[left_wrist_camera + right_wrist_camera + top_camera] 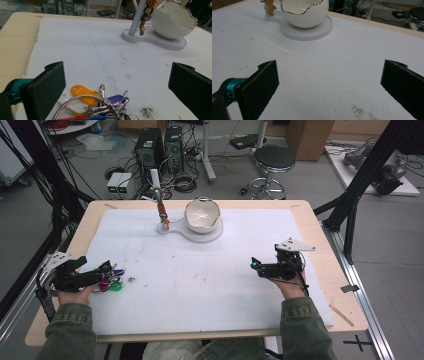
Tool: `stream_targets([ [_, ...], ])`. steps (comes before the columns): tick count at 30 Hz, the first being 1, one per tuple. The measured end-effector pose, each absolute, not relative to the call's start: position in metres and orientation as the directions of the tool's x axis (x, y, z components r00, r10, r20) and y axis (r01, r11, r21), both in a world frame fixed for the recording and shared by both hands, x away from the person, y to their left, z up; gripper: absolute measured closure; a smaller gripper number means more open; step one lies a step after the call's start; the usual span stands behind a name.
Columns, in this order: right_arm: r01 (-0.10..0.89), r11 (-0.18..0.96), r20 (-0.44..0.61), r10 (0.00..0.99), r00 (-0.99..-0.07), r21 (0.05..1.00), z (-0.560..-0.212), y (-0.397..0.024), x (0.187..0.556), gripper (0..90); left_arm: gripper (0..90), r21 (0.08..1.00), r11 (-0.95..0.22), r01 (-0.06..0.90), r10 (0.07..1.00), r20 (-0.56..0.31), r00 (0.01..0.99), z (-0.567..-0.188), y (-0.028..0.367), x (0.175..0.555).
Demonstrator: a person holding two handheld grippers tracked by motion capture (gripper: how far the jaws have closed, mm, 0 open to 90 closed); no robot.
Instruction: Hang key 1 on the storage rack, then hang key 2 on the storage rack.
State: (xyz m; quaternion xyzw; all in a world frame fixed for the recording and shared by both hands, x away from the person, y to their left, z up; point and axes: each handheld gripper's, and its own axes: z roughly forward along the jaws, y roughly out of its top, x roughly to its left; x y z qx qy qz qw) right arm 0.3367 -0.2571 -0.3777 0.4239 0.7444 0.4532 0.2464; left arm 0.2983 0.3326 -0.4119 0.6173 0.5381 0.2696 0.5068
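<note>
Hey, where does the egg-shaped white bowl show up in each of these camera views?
High view: the white bowl sits top centre, on its white stand.
Left gripper view: top right, beyond the key bunch.
Right gripper view: top, left of centre.
Shared landmark: the orange charm hanging beside the bowl.

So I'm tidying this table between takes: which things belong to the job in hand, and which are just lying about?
In the job:
- bunch of keys between the left hand-held gripper's open jaws
- white stand with post and egg-shaped bowl, probably

Just about:
- stool
- computer towers
- floor cables
- right hand-held gripper, open, idle
</note>
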Motion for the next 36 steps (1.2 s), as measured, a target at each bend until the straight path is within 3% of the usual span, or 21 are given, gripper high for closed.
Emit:
stream_targets([
  [22, 0.401, 0.149, 0.043, 0.901, -0.431, 0.904, -0.404, -0.283, 0.32, 0.8, 1.7, 0.901, 0.079, 0.427, 0.932, -0.219, 0.289, -0.413, 0.331, 0.3],
  [36, 0.344, 0.129, 0.017, 0.92, -0.391, 0.93, -0.405, -0.292, 0.314, 0.8, 1.7, 0.886, 0.037, 0.462, 0.94, -0.188, 0.286, -0.414, 0.329, 0.3],
])
